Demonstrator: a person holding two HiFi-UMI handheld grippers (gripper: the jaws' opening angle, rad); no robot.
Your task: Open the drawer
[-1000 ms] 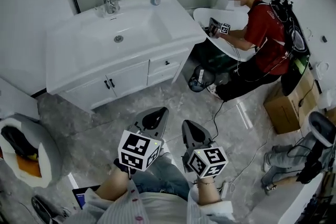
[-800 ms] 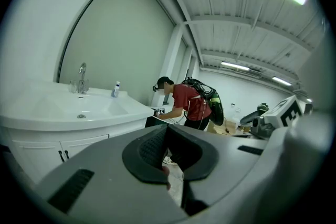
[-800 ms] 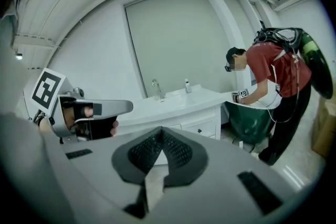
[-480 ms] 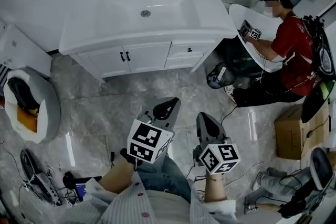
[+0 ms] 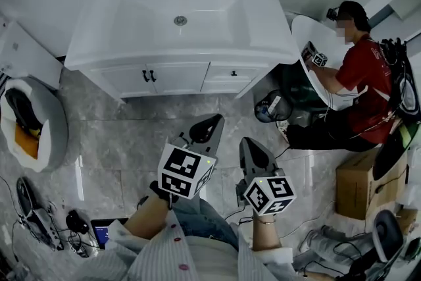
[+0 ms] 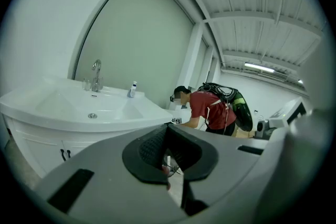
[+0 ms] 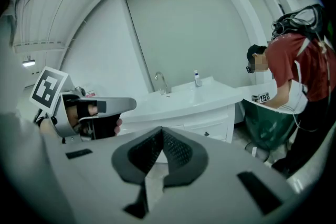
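Note:
The white vanity [image 5: 131,43] stands ahead, with two doors at the left and stacked drawers at the right. The top drawer [image 5: 223,74] is closed and has a small dark knob; it also shows in the right gripper view as the drawer [image 7: 210,131]. My left gripper [image 5: 209,123] and right gripper [image 5: 247,145] hover side by side over the floor, well short of the cabinet. Both are shut and hold nothing. In the left gripper view, my left gripper [image 6: 167,128] hides the drawers; the door handles [image 6: 64,155] show. My right gripper [image 7: 160,131] points at the vanity.
A person in a red shirt [image 5: 358,69] bends over a white tub [image 5: 309,33] to the right of the vanity. A dark bin [image 5: 270,105] sits near the cabinet's right corner. A cardboard box [image 5: 358,184] is at the right, a round cushion [image 5: 29,122] and cables [image 5: 39,220] at the left.
The vanity has swung from slanted to square-on and sits nearer in the head view. Both grippers have moved forward toward it, still shut.

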